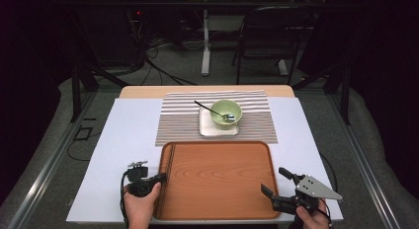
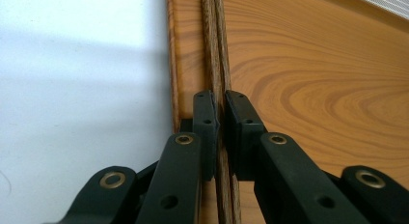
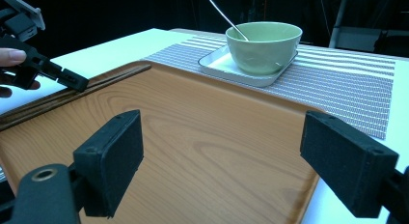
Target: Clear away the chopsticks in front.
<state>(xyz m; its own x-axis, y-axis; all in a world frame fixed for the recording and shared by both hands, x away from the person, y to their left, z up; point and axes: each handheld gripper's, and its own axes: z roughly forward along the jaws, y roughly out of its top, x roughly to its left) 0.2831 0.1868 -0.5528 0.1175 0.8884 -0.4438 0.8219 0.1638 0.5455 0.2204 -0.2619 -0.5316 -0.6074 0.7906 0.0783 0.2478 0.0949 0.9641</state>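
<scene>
A pair of dark wooden chopsticks [image 2: 215,50] lies along the left inner edge of a wooden tray [image 1: 217,179]. My left gripper [image 2: 220,101] is shut on the chopsticks near their near end, low on the tray; in the high view this left gripper [image 1: 160,178] sits at the tray's left rim. My right gripper [image 1: 273,180] hovers open over the tray's near right corner, with nothing between its pads [image 3: 115,156]. From the right gripper view the chopsticks [image 3: 111,81] and the left gripper [image 3: 79,84] show at the far left.
Beyond the tray, a green bowl [image 1: 226,113] with a spoon [image 1: 210,109] in it stands on a white square plate [image 1: 217,130], on a striped mat [image 1: 178,120]. A white sheet [image 2: 72,89] covers the table. A chair and table legs stand farther back.
</scene>
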